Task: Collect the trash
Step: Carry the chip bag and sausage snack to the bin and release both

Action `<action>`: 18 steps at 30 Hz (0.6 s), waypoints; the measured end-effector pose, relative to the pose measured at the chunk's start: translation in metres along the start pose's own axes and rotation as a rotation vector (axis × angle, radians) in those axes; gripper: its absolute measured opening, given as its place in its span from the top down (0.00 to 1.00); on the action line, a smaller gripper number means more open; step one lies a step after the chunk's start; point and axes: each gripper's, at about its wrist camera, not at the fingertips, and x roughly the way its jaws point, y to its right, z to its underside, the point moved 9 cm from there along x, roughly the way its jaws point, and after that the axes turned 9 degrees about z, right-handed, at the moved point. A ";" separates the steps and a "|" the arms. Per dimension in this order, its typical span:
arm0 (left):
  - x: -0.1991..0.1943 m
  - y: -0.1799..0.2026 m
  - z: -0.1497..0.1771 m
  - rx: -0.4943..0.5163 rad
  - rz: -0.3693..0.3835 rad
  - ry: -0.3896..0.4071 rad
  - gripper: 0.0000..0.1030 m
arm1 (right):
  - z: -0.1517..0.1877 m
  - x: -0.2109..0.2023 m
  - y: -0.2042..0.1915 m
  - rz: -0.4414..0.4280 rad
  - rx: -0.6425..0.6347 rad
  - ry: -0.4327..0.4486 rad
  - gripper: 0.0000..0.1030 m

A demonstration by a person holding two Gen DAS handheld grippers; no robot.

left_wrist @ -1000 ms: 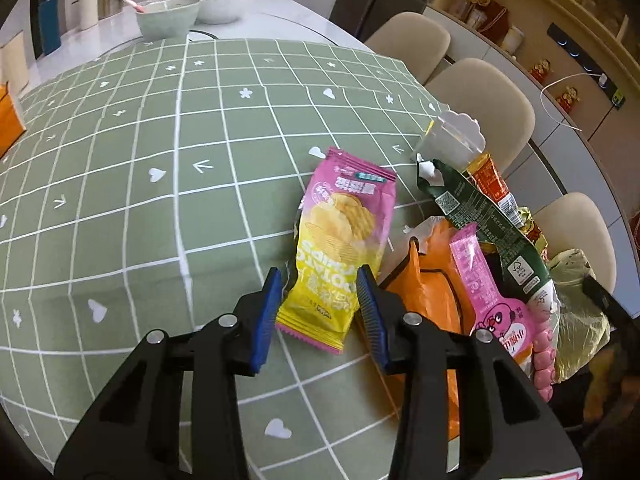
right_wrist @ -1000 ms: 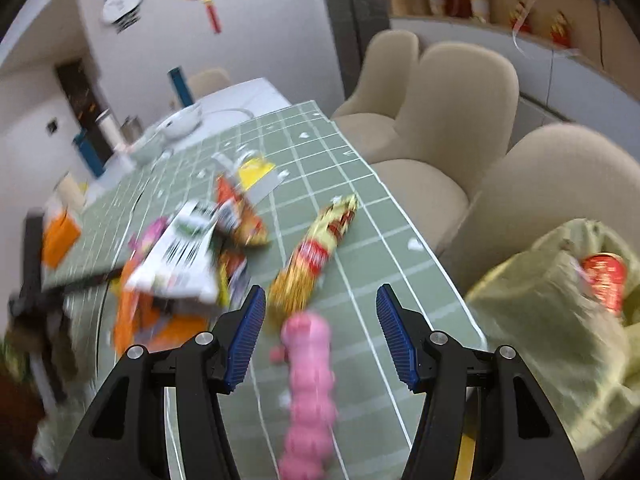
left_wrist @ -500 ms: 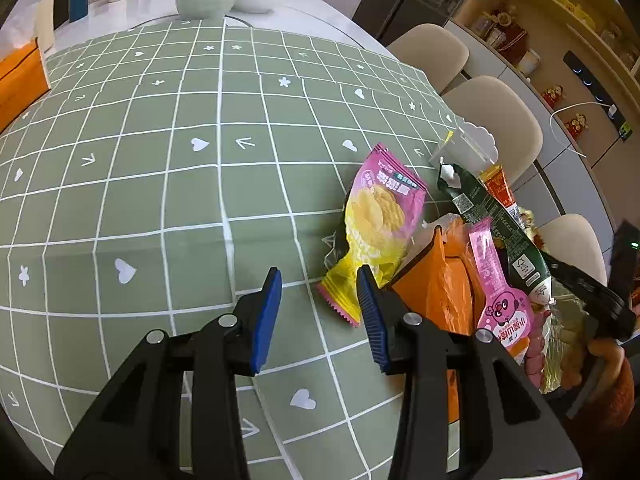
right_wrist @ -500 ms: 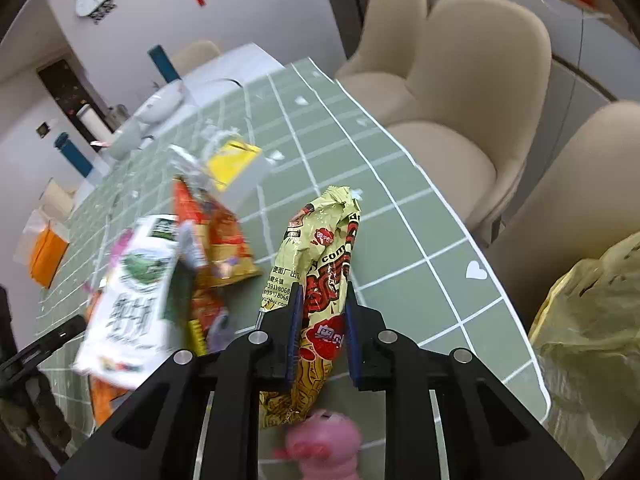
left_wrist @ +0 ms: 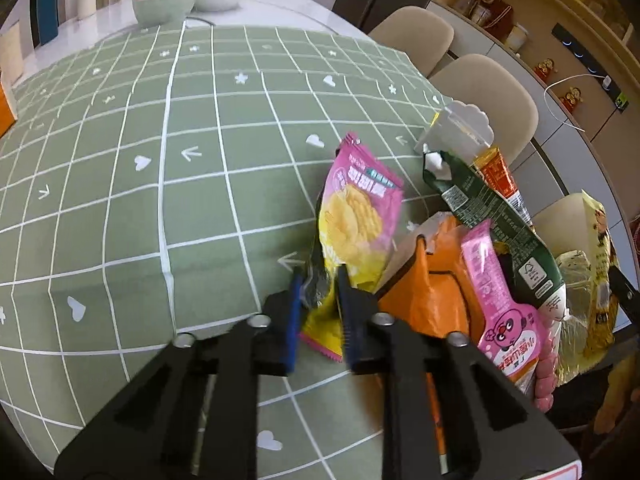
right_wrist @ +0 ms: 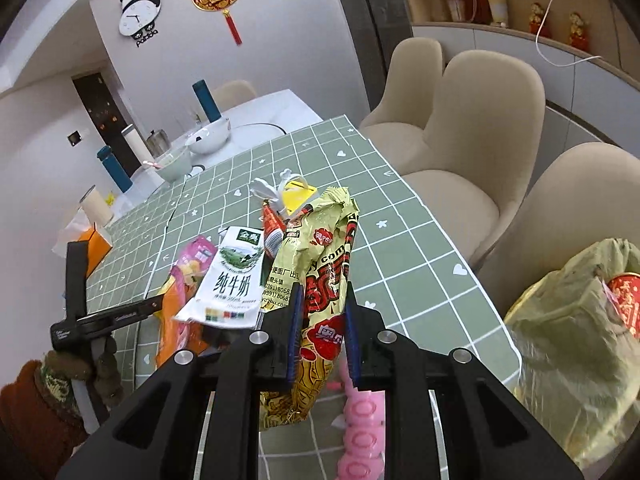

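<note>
White "纯牛奶" milk pouch [right_wrist: 234, 280]

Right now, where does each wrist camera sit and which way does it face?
Left wrist: on the left tongs, looking down across the green tablecloth; the tongs are closing on the pink-yellow chip bag.
Right wrist: on the right tongs, gripping the yellow-red wrapper, facing chairs; a gloved hand shows.
Shared: milk carton, tablecloth.

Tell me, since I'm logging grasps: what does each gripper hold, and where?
Left gripper: closing on the pink-yellow chip bag, lower end. Right gripper: gold-red snack wrapper, mid-length.
</note>
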 end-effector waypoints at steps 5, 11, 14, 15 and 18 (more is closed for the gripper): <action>-0.018 0.008 -0.011 -0.018 0.015 0.046 0.92 | 0.001 -0.020 -0.001 0.011 -0.024 0.037 0.82; -0.062 0.030 -0.040 0.016 0.027 0.139 0.92 | -0.005 -0.048 0.011 0.032 -0.005 0.096 0.82; -0.089 0.054 -0.056 0.059 0.050 0.196 0.92 | -0.008 -0.059 0.020 0.044 0.004 0.121 0.82; -0.095 0.061 -0.059 0.073 0.056 0.207 0.92 | -0.009 -0.063 0.022 0.049 0.005 0.130 0.82; -0.110 0.090 -0.069 0.121 0.085 0.234 0.92 | -0.016 -0.076 0.030 0.062 0.013 0.162 0.82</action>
